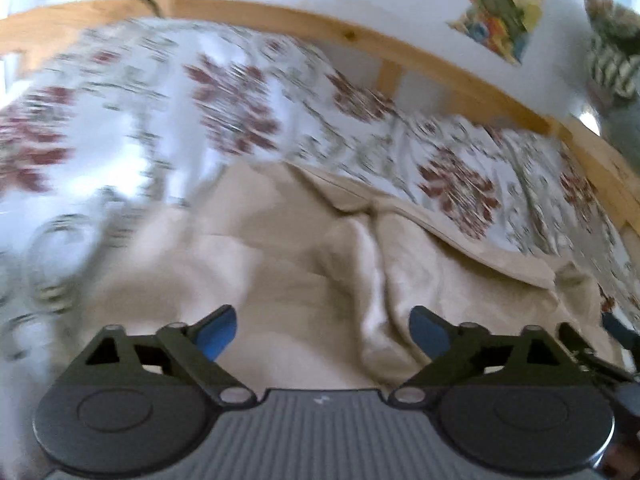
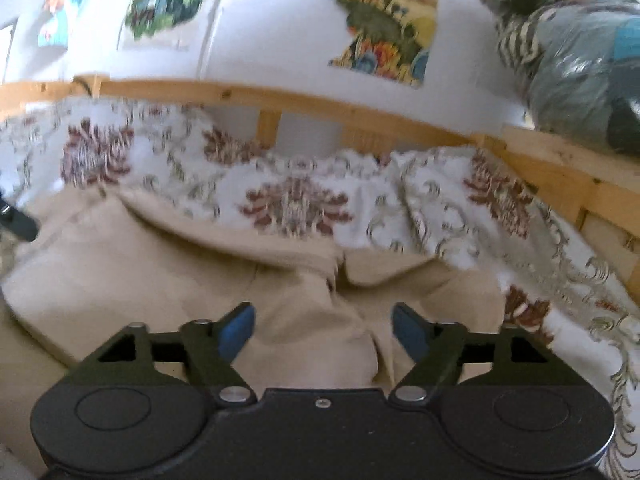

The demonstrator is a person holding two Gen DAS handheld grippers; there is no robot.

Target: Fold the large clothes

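While both grippers' jaws gape empty over the beige garment, only the right view shows three posters.

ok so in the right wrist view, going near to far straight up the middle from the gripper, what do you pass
right gripper, jaws open with nothing between them → beige garment → floral bedspread → wooden bed rail → white wall
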